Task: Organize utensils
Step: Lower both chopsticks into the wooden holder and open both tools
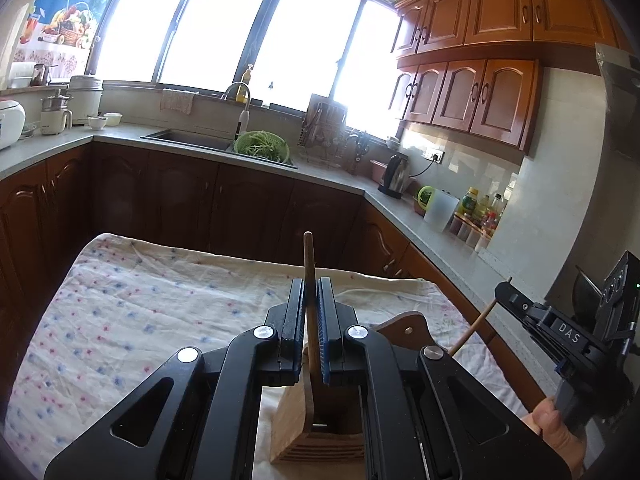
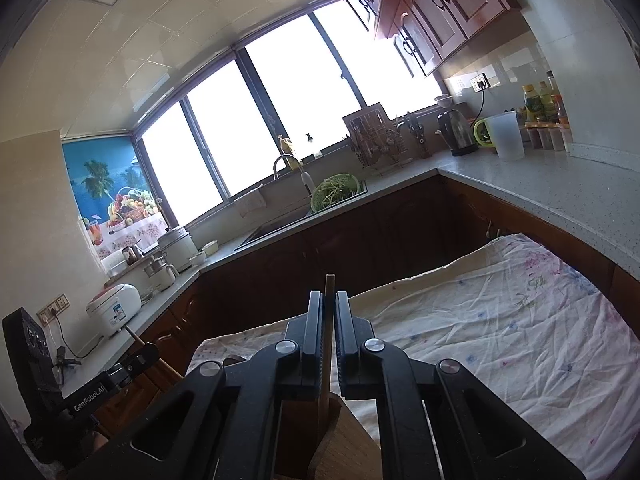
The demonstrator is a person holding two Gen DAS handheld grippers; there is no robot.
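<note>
Each claw grips one wooden chopstick above a wooden holder. Left claw [image 1: 311, 292]: jaws closed on a chopstick [image 1: 309, 256], which stands nearly upright between the pads, its tip rising toward 12 o'clock and its lower end dipping into the holder [image 1: 296, 412] at 6 o'clock. Right claw [image 2: 329, 308]: jaws likewise closed on a second chopstick [image 2: 329, 288], upright, its lower end passing down at the holder's [image 2: 344, 440] edge (whether it sits inside a slot cannot be told). In the left view the right claw [image 1: 505, 290] appears at 3 o'clock with its stick slanting down toward 7 o'clock; a hand [image 1: 554, 428] grasps its handle. In the right view the left claw [image 2: 145, 350] appears at 8 o'clock. The holder stands on a bench covered by a floral cloth [image 1: 132, 304]. Beyond, at 12 o'clock, lie brown cabinets, a sink [image 1: 188, 138] with a green colander [image 1: 262, 148] beside it, a kettle [image 1: 394, 176] toward 2 o'clock, and bright windows.
</note>
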